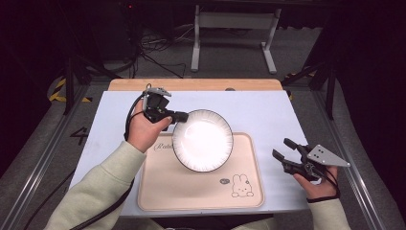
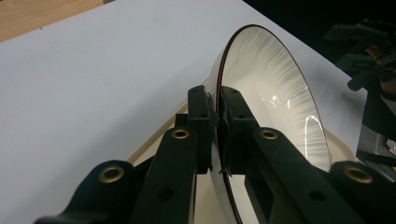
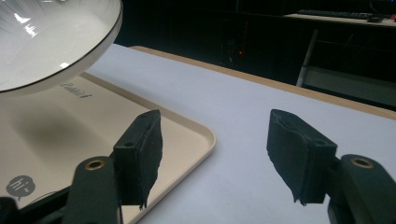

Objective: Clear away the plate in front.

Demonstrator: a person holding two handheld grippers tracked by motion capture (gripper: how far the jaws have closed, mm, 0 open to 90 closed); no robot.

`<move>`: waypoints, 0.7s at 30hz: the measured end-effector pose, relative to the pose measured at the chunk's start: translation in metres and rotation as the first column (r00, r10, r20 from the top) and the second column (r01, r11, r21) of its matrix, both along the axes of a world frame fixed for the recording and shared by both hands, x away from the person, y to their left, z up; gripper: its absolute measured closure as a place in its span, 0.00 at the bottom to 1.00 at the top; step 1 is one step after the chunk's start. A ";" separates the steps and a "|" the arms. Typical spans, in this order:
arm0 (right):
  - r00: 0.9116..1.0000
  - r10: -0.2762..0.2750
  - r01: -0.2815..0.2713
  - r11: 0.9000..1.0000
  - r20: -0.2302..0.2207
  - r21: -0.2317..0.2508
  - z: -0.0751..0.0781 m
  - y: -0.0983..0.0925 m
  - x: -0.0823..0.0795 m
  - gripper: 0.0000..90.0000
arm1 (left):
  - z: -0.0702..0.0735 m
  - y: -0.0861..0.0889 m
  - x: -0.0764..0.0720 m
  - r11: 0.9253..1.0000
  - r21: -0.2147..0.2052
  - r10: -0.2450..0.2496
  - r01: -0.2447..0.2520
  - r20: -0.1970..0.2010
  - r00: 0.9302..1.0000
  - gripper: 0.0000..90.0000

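I have the left tool (image 1: 179, 116) pinching the plate (image 1: 202, 140) by its rim, one jaw on the white inner face and one on the back, as the left gripper view shows with the dark-lined edge running up between the pads. Gripping at the rim is likely the only hold a shallow plate offers, and it lets me carry it tilted. From above, the plate hangs over the far half of the beige tray (image 1: 201, 191), its left edge at my tool; in the right gripper view it seems lifted clear of the tray, a shadow lying beneath it.

My right tool (image 1: 287, 154) rests spread and holding nothing over the white desk (image 1: 268, 110), just off the tray's right edge and apart from the plate. I judge it is simply waiting.
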State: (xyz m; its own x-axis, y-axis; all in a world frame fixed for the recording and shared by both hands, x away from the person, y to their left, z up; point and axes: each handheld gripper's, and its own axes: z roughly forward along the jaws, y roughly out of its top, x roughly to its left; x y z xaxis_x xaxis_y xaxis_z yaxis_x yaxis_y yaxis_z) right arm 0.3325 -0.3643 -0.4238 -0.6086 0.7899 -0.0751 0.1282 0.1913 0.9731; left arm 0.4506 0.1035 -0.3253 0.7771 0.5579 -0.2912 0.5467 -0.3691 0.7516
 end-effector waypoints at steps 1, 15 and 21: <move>1.000 -0.001 0.001 1.000 -0.001 -0.002 0.000 0.000 0.000 0.41 | -0.002 0.000 0.000 1.000 0.003 -0.003 0.003 0.002 1.000 0.94; 1.000 -0.001 0.001 1.000 -0.005 -0.009 -0.002 0.000 0.001 0.41 | -0.027 -0.008 -0.004 0.999 -0.007 -0.046 0.046 -0.060 0.997 0.94; 1.000 -0.003 0.003 1.000 -0.006 -0.009 -0.002 0.000 0.001 0.41 | -0.037 -0.009 -0.005 0.998 0.003 -0.058 0.058 -0.091 0.994 0.94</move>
